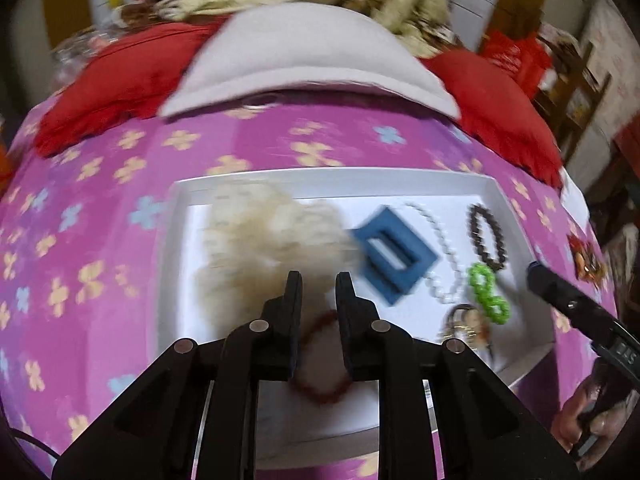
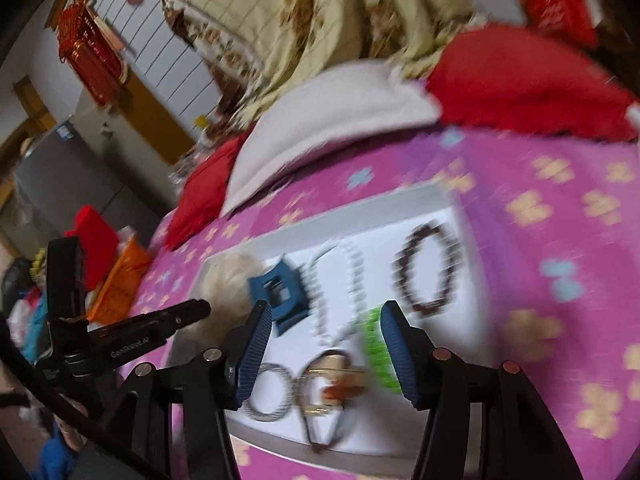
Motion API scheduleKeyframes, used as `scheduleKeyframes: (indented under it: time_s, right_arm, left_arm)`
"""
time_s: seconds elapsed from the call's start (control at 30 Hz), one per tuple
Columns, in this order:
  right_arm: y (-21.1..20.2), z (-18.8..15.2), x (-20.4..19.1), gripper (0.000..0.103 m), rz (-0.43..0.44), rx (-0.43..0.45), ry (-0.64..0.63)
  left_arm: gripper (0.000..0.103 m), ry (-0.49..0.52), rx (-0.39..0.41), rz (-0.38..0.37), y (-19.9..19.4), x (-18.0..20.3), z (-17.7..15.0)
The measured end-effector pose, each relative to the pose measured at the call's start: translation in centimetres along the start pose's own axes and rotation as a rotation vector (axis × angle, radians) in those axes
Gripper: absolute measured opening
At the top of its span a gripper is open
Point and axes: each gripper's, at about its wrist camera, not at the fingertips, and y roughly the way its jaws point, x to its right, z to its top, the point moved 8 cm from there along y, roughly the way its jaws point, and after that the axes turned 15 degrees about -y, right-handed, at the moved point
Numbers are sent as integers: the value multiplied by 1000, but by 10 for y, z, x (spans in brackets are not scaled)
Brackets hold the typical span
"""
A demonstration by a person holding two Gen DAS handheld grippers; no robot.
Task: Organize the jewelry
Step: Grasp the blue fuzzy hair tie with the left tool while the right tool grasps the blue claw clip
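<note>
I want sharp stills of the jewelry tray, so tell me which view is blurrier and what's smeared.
Right wrist view is blurrier: the dark bead bracelet and pearl strand streak. Left wrist view smears the blue clip and cream fluff, while the green bracelet stays fairly crisp. Both bend the white tray at the edges.

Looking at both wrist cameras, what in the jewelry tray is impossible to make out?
- Red bead bracelet, left wrist view: partly hidden behind the left gripper.
- Fluffy cream item, left wrist view: motion blur, identity unclear.
- Green beaded piece, right wrist view: blurred, partly behind the right gripper.
</note>
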Motion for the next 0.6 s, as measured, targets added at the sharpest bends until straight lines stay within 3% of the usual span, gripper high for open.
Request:
scheduleKeyframes:
  time_s: [0.1, 0.17, 0.3, 0.37, 0.43, 0.6]
  right_arm:
    - [26, 13, -10, 54, -36, -35, -81]
    - [40, 18, -13, 54, -27, -52, -94]
    - [66, 13, -17, 53, -47, -127, -143]
    - [77, 6, -18, 50, -53, -167, -157]
    - [79, 5, -20, 49, -46, -165, -155]
    - [80, 5, -24, 20, -33, -151, -158]
  left_arm:
    - [18, -32, 21, 27, -4, -24, -4]
    - [26, -35, 1, 30, 0, -34, -11]
    - [32, 24, -9, 38, 7, -36, -20]
    - [43, 39, -1, 37, 5, -35, -23]
    - [47, 35, -2, 33, 4, -35, -25]
    - [48, 46, -42, 112, 12, -42, -37]
